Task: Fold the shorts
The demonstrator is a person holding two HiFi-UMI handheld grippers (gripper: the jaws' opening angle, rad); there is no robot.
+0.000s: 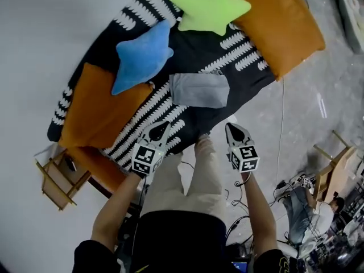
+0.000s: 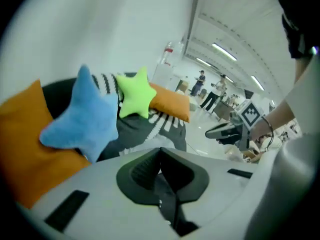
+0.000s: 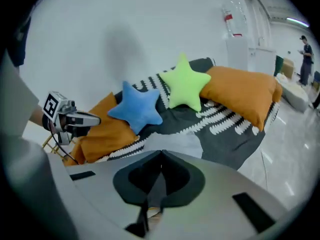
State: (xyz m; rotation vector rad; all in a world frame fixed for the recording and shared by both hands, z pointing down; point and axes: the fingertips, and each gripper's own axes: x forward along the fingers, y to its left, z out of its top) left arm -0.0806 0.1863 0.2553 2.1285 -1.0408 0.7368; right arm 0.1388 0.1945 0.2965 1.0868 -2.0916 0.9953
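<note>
left tongs point(image 1: 159, 129) and right tongs point(image 1: 235, 132) are both pinched together, no cloth in either. the grey shorts point(image 1: 199, 90) lie ahead of the tips and midway between them, a folded packet on the dark blanket point(image 1: 196, 53), long axis crosswise to my reach. neither hand looks nearer.

Hidden, cropped and unreadable parts
Cropped: green star cushion point(image 1: 207, 7), upper points cut by the head view's top edge. Hidden: lower part of the shorts point(image 3: 180, 143), behind the right gripper point(image 3: 161, 156) in its own view; part of the orange cushion point(image 1: 99, 110) at the left corner of the cover point(image 1: 193, 50), under the blue star cushion point(image 1: 142, 56); a stretch of the cover's near edge, behind the person's leg point(image 1: 205, 175). Too small to tell: distant people point(image 2: 201, 82), left gripper view.
</note>
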